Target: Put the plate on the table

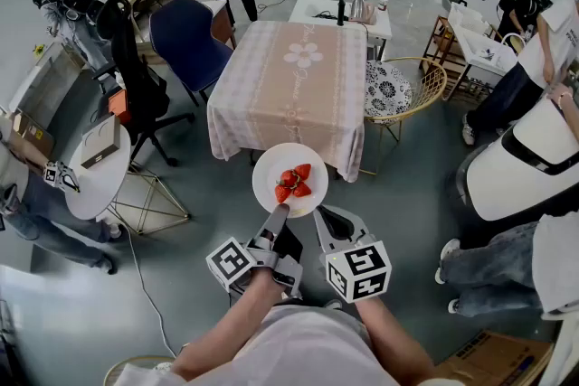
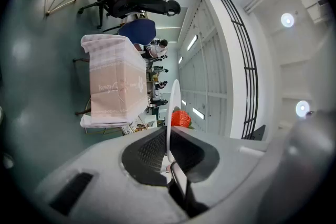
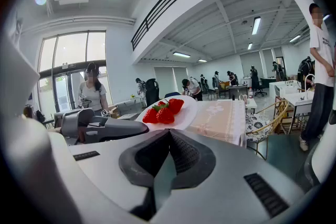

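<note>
White plate [image 1: 270, 169] sits at frame centre in the head view, held in the air over the grey floor [image 1: 181, 285]. It carries a small heap of strawberries [image 1: 293, 182].

Left tongs [image 1: 276, 214] are closed on the plate's near rim. The left gripper view shows the plate edge-on, a thin white line pinched between the two black pads.

Right tongs [image 1: 323, 214] are closed on nothing, pads meeting at the tip. They lie just beside the plate's lower right rim; touching or not, cannot tell.

Tabletop [image 1: 289, 81] lies above the plate in the frame, under a pink checked cloth [image 1: 271, 131] with a flower motif. The plate's far edge overlaps the cloth's near hanging hem in the picture. The plate is not resting on the tabletop.

Wicker chair [image 1: 407, 90] stands at the tabletop's right.
</note>
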Demonstrator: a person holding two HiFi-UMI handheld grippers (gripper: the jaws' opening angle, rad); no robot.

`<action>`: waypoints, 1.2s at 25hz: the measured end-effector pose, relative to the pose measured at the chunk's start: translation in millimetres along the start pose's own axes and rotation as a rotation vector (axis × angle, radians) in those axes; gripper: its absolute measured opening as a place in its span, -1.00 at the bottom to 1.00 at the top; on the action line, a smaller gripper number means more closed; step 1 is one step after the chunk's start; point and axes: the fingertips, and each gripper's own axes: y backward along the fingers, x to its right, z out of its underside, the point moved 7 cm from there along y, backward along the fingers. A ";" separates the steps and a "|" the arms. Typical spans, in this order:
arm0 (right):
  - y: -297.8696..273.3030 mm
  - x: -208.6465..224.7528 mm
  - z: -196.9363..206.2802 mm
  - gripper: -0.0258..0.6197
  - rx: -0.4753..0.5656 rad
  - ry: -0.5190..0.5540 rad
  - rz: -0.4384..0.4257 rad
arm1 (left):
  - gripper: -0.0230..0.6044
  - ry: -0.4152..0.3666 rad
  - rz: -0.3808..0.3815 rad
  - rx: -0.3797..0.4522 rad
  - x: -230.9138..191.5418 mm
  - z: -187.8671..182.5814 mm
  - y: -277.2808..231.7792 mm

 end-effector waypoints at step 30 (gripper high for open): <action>-75.9 -16.9 -11.6 -0.91 -0.033 -0.045 0.023 | -0.88 0.051 -0.009 0.039 -18.4 -84.2 -10.0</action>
